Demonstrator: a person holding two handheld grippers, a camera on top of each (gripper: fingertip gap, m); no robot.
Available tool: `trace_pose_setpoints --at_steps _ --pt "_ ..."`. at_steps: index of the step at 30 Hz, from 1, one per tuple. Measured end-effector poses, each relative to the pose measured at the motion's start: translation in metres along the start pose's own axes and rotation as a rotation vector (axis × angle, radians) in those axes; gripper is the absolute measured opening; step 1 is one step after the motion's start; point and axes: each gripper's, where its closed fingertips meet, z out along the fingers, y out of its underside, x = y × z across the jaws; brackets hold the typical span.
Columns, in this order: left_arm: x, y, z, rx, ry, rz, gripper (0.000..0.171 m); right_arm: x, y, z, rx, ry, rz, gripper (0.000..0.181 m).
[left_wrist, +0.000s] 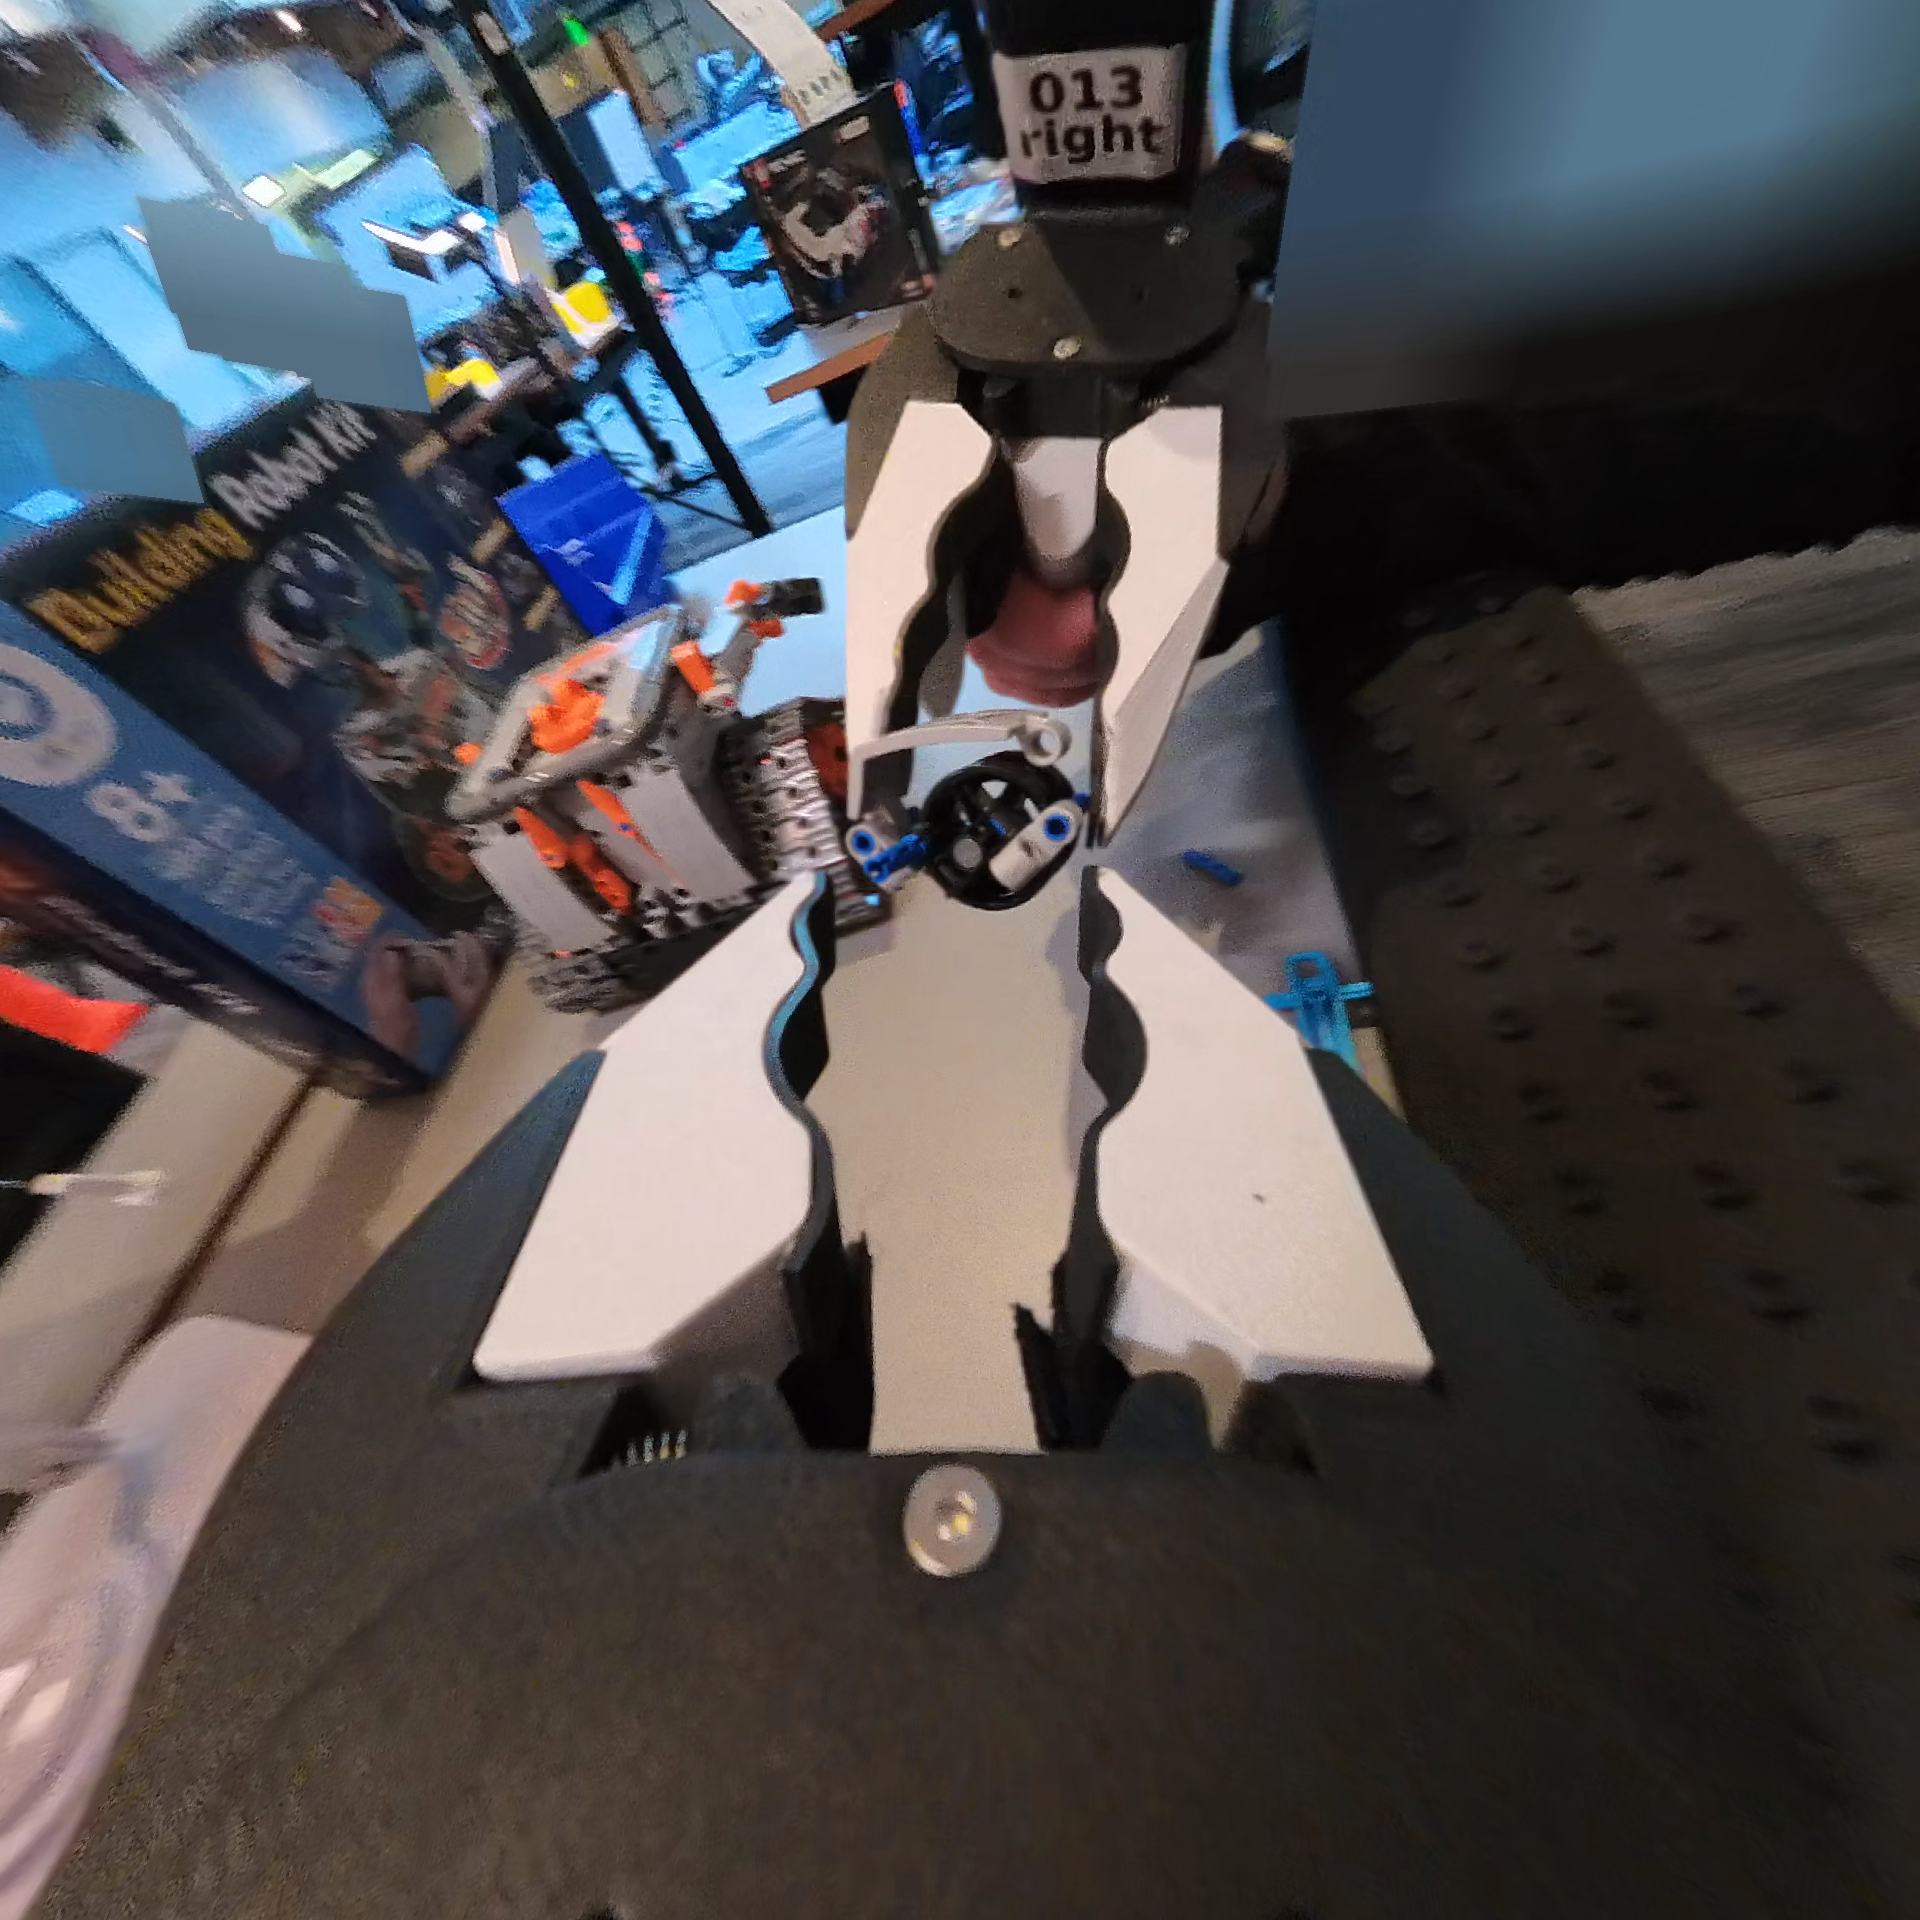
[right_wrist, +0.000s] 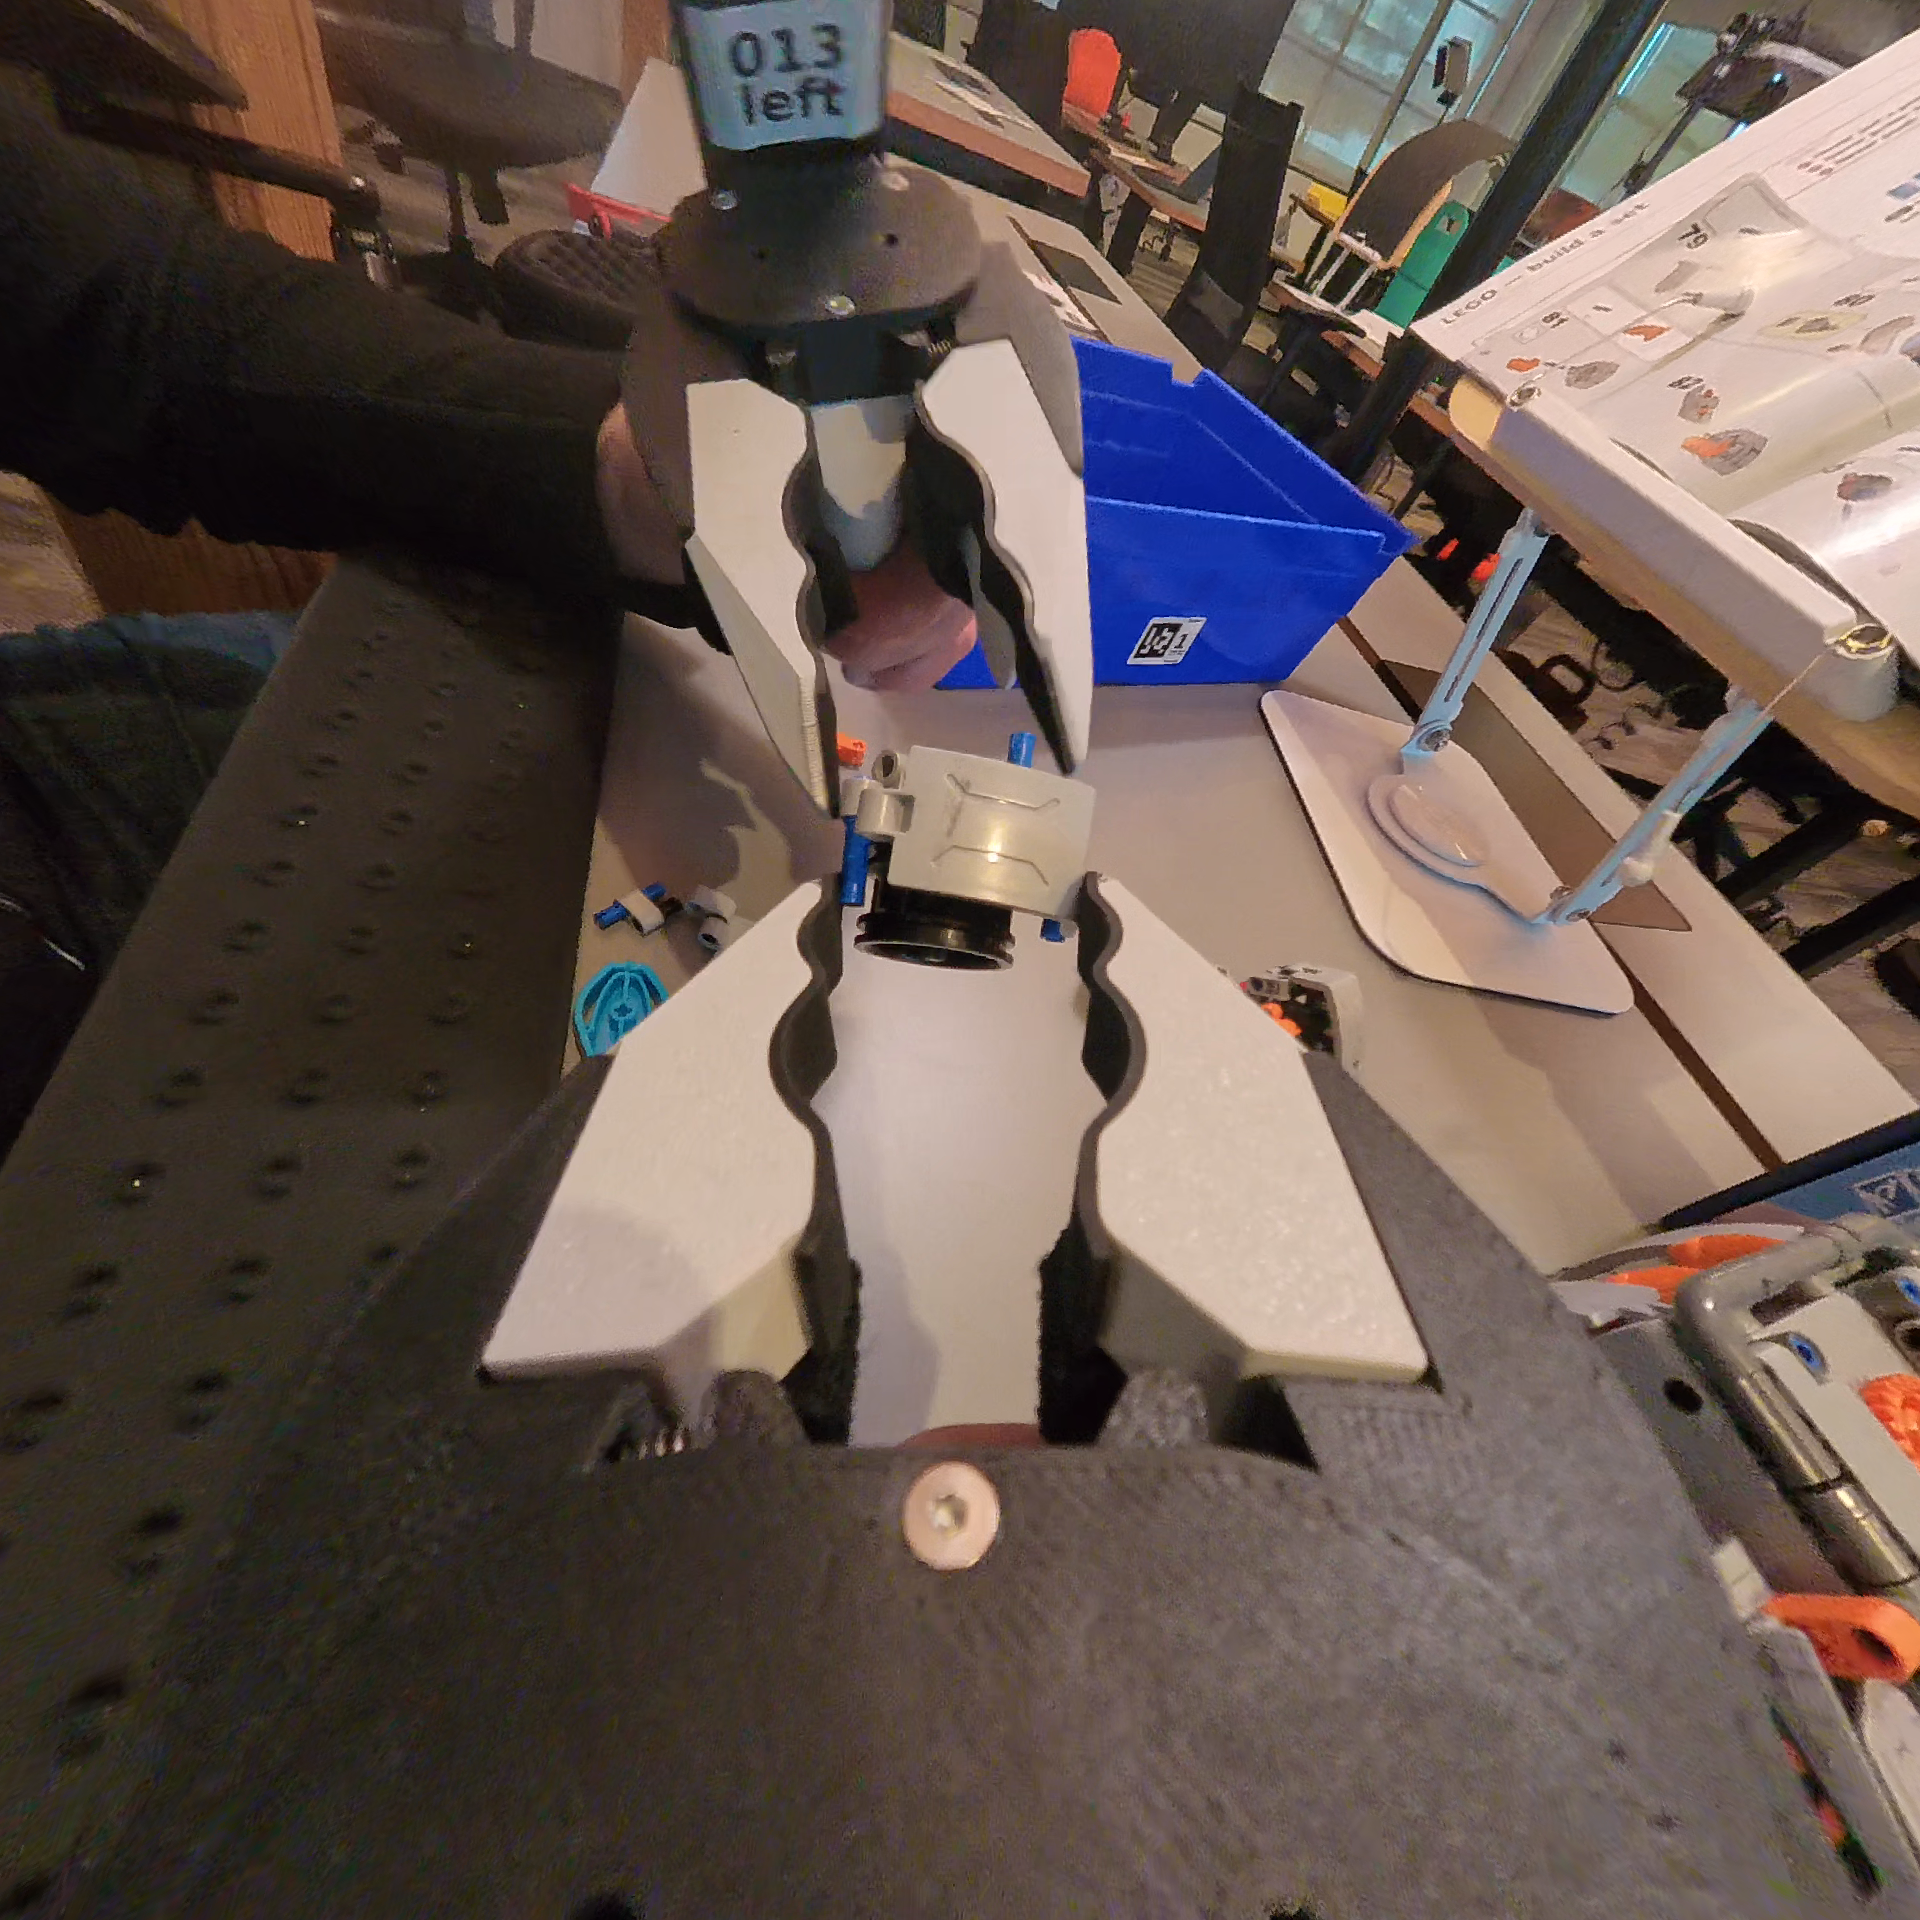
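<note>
Workshop setting, blurred shelving and desks beyond; pale grey tabletop (right_wrist: 1195, 831) in front, with a black perforated mat (right_wrist: 312, 935) along one edge.

Left gripper (left_wrist: 951, 883): white fingers with wavy black inner pads, set at a moderate gap. Its tips flank a small brick assembly (left_wrist: 971, 831) — in the right wrist view one tip touches the grey connector end, the other stands just off the far corner. Firm clamping cannot be told.

Right gripper (right_wrist: 956, 894): same build, fingers at a similar gap, tips at either side of the same assembly (right_wrist: 971, 842). Contact looks likely on both sides, but a true grip cannot be confirmed.

Assembly: grey curved panel on top, black round wheel-like part beneath, blue pins and a white connector at the sides. It sits between the two opposed grippers, above the tabletop.

Surroundings:
- tracked brick robot model (left_wrist: 623, 790), grey with orange parts, left of the grippers in the left wrist view
- printed kit box (left_wrist: 260, 727) behind it
- blue bin (right_wrist: 1226, 520) at the table's back
- instruction booklet on a white stand (right_wrist: 1455, 862), to the right
- loose blue and grey pins (right_wrist: 655, 909) and a light blue oval part (right_wrist: 613, 1013) — near the mat
</note>
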Motion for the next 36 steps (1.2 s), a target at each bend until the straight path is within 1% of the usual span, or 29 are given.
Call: trace_pose_setpoints --at_steps 3,5,6,8,9,10,14,16,19,23,24,26,29,31,33,36 --pt "-0.001 -0.005 -0.003 -0.033 -0.098 0.182 0.044 0.002 0.0 -0.001 0.011 -0.019 0.054 0.044" --pt "0.003 -0.007 -0.002 -0.062 -0.139 0.3 0.04 0.003 0.002 0.0 0.014 -0.034 0.093 0.043" --pt "0.005 -0.006 -0.001 -0.079 -0.148 0.343 0.036 0.003 0.002 0.0 0.014 -0.042 0.111 0.043" --pt "0.011 -0.005 0.003 -0.097 -0.139 0.384 0.024 0.003 0.004 0.002 0.011 -0.058 0.142 0.043" --pt "0.012 -0.003 0.004 -0.104 -0.132 0.383 0.016 0.002 0.005 0.002 0.012 -0.07 0.157 0.043" --pt "0.011 -0.001 0.005 -0.11 -0.134 0.371 0.012 0.001 0.004 0.003 0.015 -0.083 0.171 0.043" --pt "0.012 0.001 0.005 -0.091 -0.087 0.279 0.009 0.0 0.003 0.003 0.033 -0.113 0.22 0.044" --pt "0.011 -0.002 0.004 -0.052 -0.058 0.207 0.009 0.001 -0.001 0.002 0.056 -0.128 0.248 0.044" --pt "0.009 -0.009 0.001 0.035 0.0 0.056 0.008 0.002 -0.004 0.001 0.079 -0.13 0.261 0.044" --pt "-0.004 -0.02 -0.009 0.171 0.062 -0.157 0.008 0.007 -0.008 -0.001 0.098 -0.108 0.266 0.056" --pt "-0.006 -0.021 -0.011 0.195 0.072 -0.198 0.007 0.009 -0.009 -0.002 0.102 -0.085 0.256 0.056" --pt "-0.01 -0.023 -0.013 0.224 0.09 -0.266 0.007 0.016 -0.009 -0.004 0.085 -0.002 0.179 0.051" --pt "-0.018 -0.02 -0.012 0.228 0.101 -0.373 0.007 0.02 -0.01 -0.005 0.041 0.134 -0.025 0.043" --pt "-0.02 -0.02 -0.012 0.248 0.134 -0.452 0.007 0.018 -0.014 -0.003 0.036 0.169 -0.097 0.043" --pt "-0.019 -0.016 -0.01 0.24 0.171 -0.515 0.007 0.019 -0.017 -0.003 0.04 0.199 -0.138 0.046" --pt "-0.014 -0.015 -0.006 0.24 0.212 -0.533 0.007 0.015 -0.015 0.0 0.023 0.181 -0.148 0.043"
